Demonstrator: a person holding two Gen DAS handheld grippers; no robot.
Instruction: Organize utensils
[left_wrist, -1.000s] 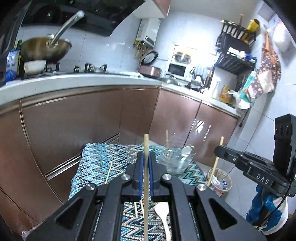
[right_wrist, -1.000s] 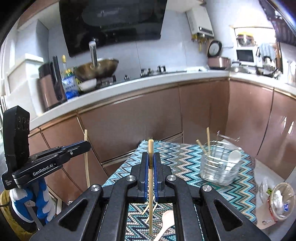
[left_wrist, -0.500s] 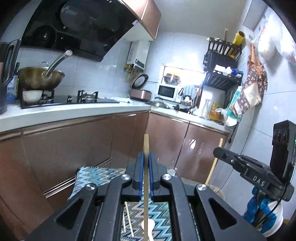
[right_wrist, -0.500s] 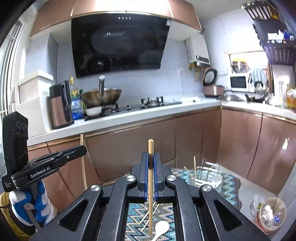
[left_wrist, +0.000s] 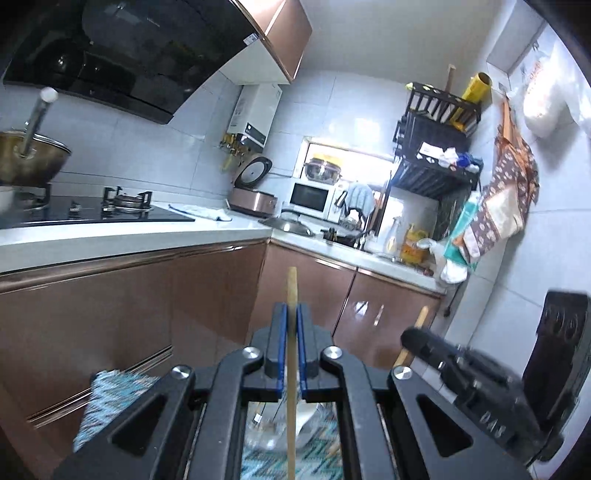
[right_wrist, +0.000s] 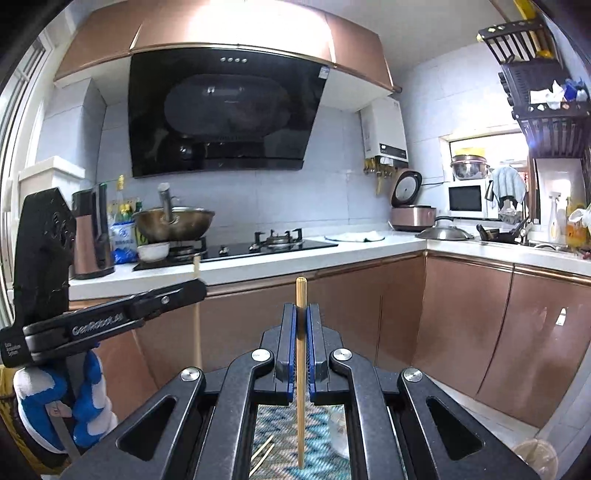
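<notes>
Left wrist view: my left tongs (left_wrist: 291, 345) clamp chopstick (left_wrist: 291, 373) upright — right tongs (right_wrist: 301, 345) likewise grip second chopstick (right_wrist: 301, 373), vertical for dropping into glass bowl (left_wrist: 275, 430).

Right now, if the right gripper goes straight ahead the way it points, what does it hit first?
Probably the brown cabinet front under the counter. The right gripper, shut on a chopstick, points level at it, and nothing shows in between. Depth is hard to judge through the fisheye.
</notes>
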